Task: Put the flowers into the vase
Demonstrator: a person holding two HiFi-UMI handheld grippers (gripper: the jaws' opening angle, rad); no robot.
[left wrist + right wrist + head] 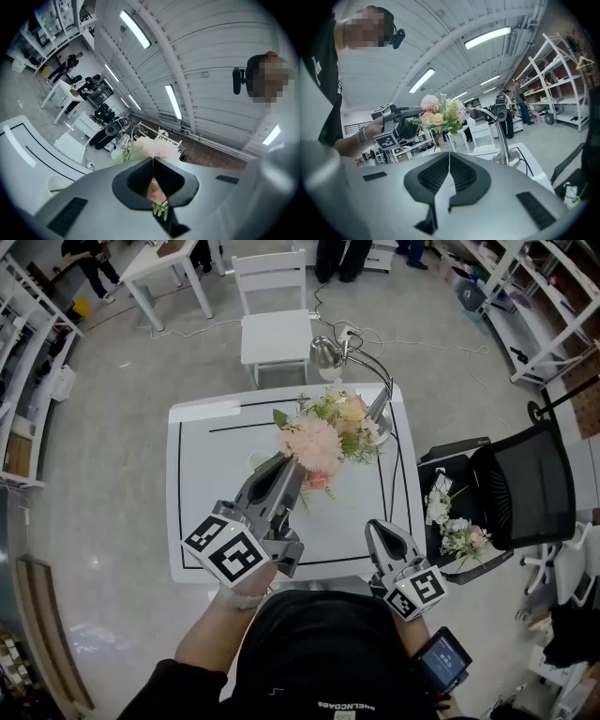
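Two grippers hung over white table (pixel 202 521). Left gripper (pixel 289 463) clenched pink flower (pixel 312 444) by stem, bloom beside bouquet (pixel 345 420) at table's far half — seemingly lining stem up with vase, itself hidden under blooms. Right gripper (pixel 380 529) hung shut, empty, at table's near edge — kept clear.

Bright, even light falls from the ceiling strips (pixel 135 29) over me; my fisheye views bend and blacken at the corners.

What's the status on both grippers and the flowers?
Left gripper shut on flowers, over the table. Right gripper shut, empty. Lamp close behind flowers; vase not made out.
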